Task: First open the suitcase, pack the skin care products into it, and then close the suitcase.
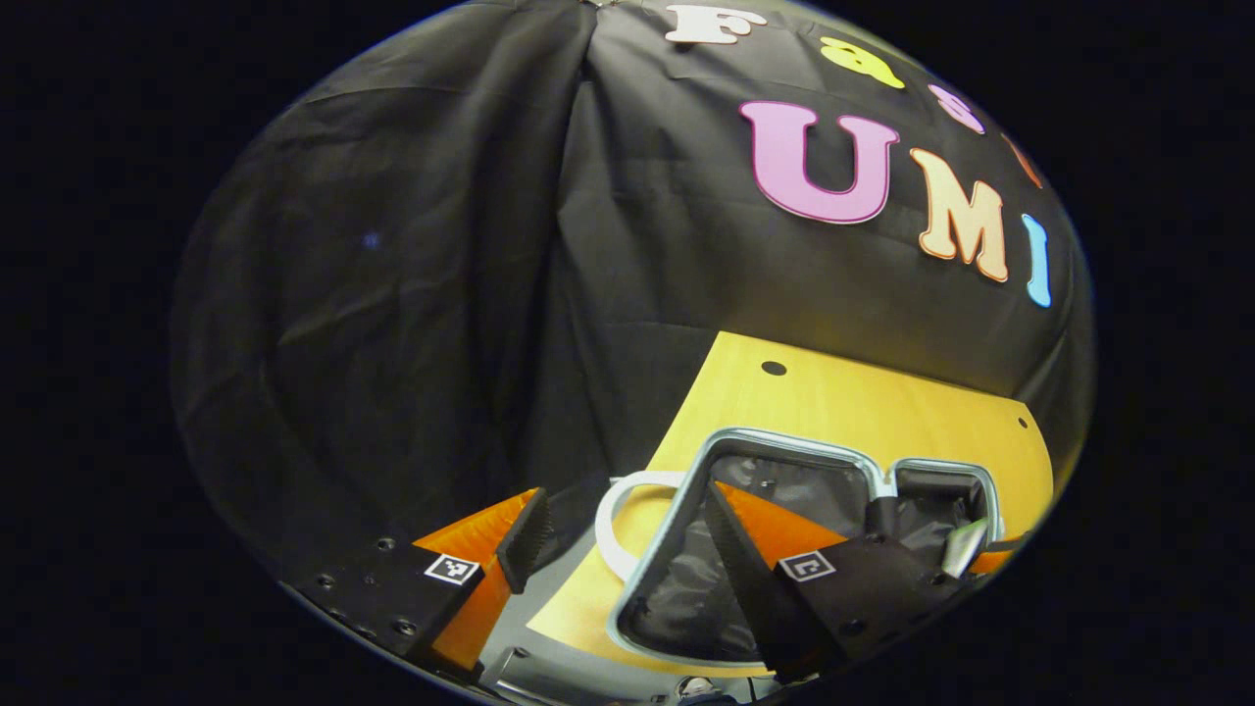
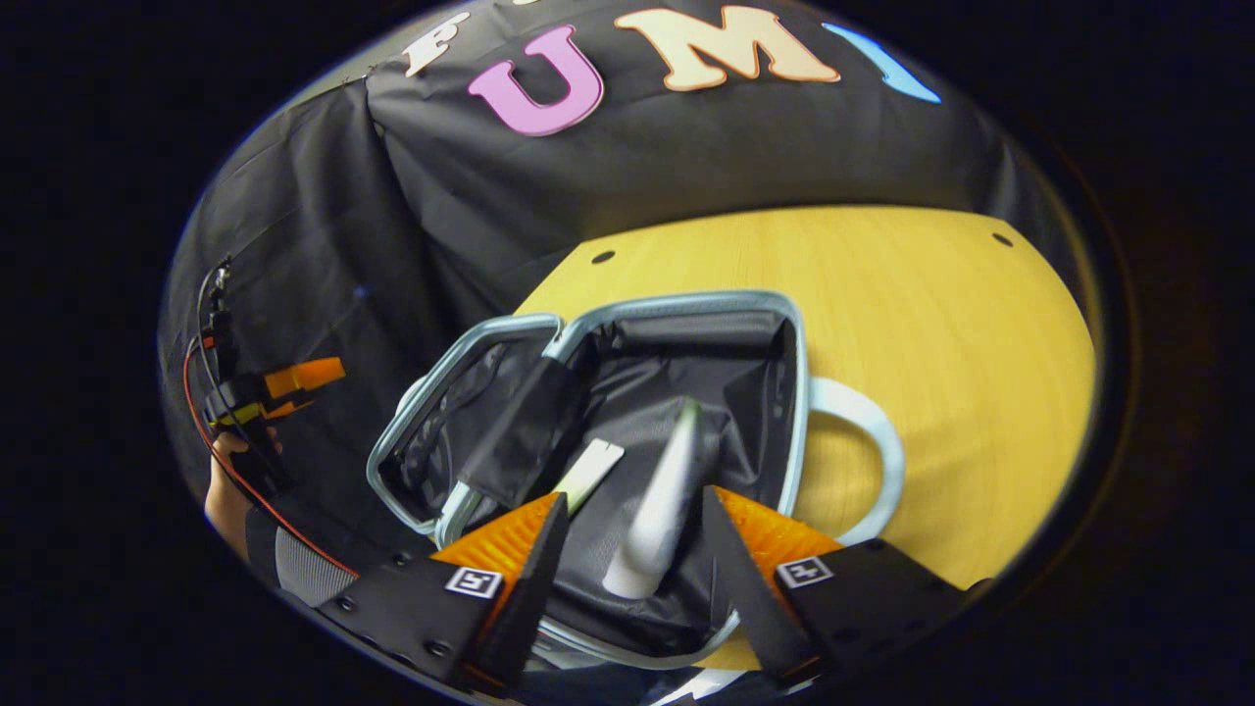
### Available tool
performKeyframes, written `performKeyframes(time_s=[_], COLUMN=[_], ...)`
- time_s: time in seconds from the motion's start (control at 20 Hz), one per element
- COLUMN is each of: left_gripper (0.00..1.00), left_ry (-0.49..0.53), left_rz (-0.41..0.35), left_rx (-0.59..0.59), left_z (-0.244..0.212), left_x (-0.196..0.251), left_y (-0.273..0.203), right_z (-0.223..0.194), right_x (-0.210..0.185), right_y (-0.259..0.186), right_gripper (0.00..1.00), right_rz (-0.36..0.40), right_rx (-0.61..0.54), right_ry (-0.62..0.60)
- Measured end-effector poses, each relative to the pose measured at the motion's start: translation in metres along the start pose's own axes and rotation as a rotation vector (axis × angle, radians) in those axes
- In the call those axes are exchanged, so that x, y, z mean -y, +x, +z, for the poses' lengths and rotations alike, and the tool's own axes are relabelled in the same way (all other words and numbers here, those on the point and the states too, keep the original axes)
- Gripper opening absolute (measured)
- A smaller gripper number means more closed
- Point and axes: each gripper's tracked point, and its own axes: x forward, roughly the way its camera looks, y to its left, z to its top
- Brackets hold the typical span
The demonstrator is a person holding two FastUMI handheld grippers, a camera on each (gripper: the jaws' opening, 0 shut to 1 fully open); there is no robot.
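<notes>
The right gripper (image 2: 627,544) has its jaws spread, and between them, apart from both fingers as far as the right gripper view lets me judge, lies a pale tube (image 2: 665,500) of skin care product. It rests on the dark lining inside the suitcase (image 2: 796,392), cap end toward the gripper, crimped end pointing deeper into the case. Just beside the tube, on the hinge side, lies a flat pale sachet or strip (image 2: 588,473); what it is I cannot say for certain.

The left gripper (image 1: 627,534) also has its jaws spread, with nothing between them, hanging over the suitcase's near rim and handle side.

The suitcase lies open on the yellow table (image 2: 931,324), its two shells splayed, a pale metal frame round each. It looks small and rigid at the rim but soft inside; the lid should swing lightly on its hinge and is best taken at the frame edge opposite the hinge. The tube is probably light, smooth and squeezable, so a grip across its firmer cap end would be safer than the body.

A white loop handle (image 2: 863,461) juts from the suitcase's side, and a dark fabric flap (image 2: 520,431) drapes across the hinge line, which could catch when the case is shut. Beyond the lid, the person's hand (image 2: 230,495) holds the left gripper.
</notes>
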Motion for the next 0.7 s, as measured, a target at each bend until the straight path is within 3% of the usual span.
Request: performKeyframes(time_s=[0.1, 0.15, 0.45, 0.7], left_gripper=[0.94, 0.95, 0.95, 0.86], left_ry=[0.005, 0.008, 0.008, -0.046], left_rz=[-0.006, -0.015, -0.021, -0.121], left_rx=[-0.039, -0.060, -0.235, -0.376], left_z=[-0.009, -0.016, -0.059, -0.093], left_x=[-0.007, -0.007, -0.036, -0.028], left_y=[0.024, 0.035, 0.087, 0.121], right_z=[0.023, 0.033, 0.085, 0.100], right_x=[0.003, 0.004, 0.045, 0.083], right_y=[-0.014, -0.023, -0.066, -0.090], right_gripper=[0.87, 0.95, 0.95, 0.95], right_rz=[-0.024, -0.031, -0.153, -0.268], right_rx=[0.067, 0.100, 0.241, 0.310], right_ry=[-0.010, -0.008, 0.004, 0.054])
